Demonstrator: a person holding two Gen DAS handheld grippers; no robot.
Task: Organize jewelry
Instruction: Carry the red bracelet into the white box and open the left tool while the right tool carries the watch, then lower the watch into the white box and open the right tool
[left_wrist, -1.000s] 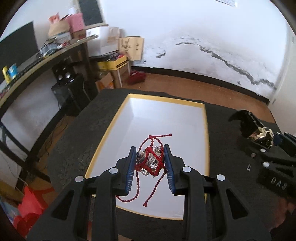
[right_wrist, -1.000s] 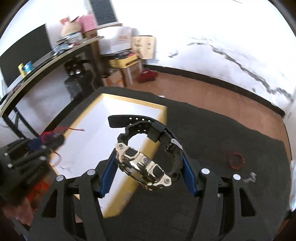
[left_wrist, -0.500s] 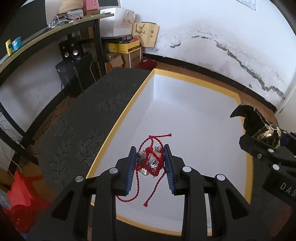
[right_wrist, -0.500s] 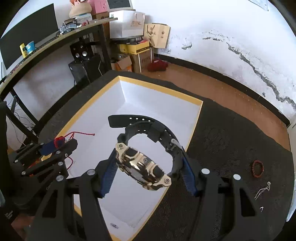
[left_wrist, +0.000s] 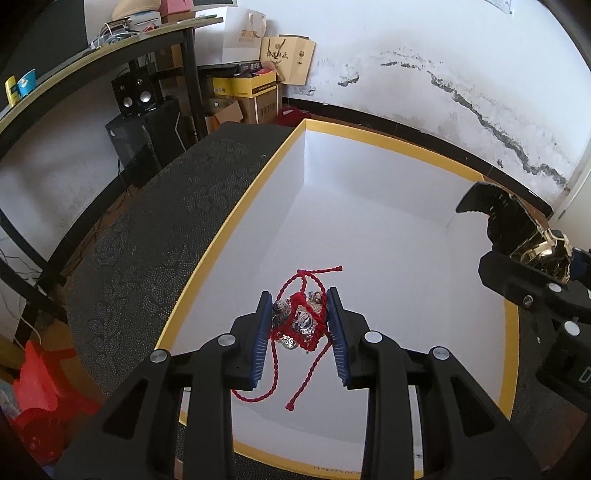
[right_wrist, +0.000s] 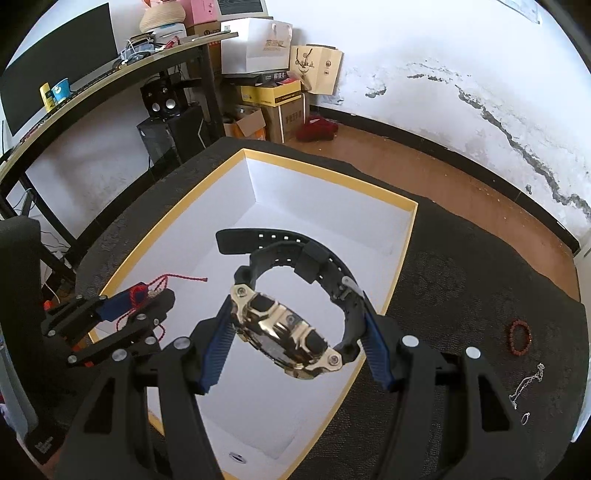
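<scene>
My left gripper (left_wrist: 298, 321) is shut on a red cord bracelet with silver beads (left_wrist: 301, 322) and holds it above the near left part of a white box with a yellow rim (left_wrist: 207, 254). My right gripper (right_wrist: 298, 334) is shut on a gold and black wristwatch (right_wrist: 291, 332) and holds it above the box (right_wrist: 332, 177). The watch also shows in the left wrist view (left_wrist: 532, 243), at the box's right side. The left gripper with the red bracelet (right_wrist: 147, 293) shows at the left of the right wrist view.
The box sits on a dark patterned table cover (right_wrist: 461, 280). A red bead bracelet (right_wrist: 520, 336), a thin silver chain (right_wrist: 528, 384) and a small ring (right_wrist: 525, 418) lie on the cover to the right. A desk and cartons (left_wrist: 255, 88) stand beyond the table.
Both grippers have moved forward over the white box, each still holding its piece. The box looks closer and larger in both views.
</scene>
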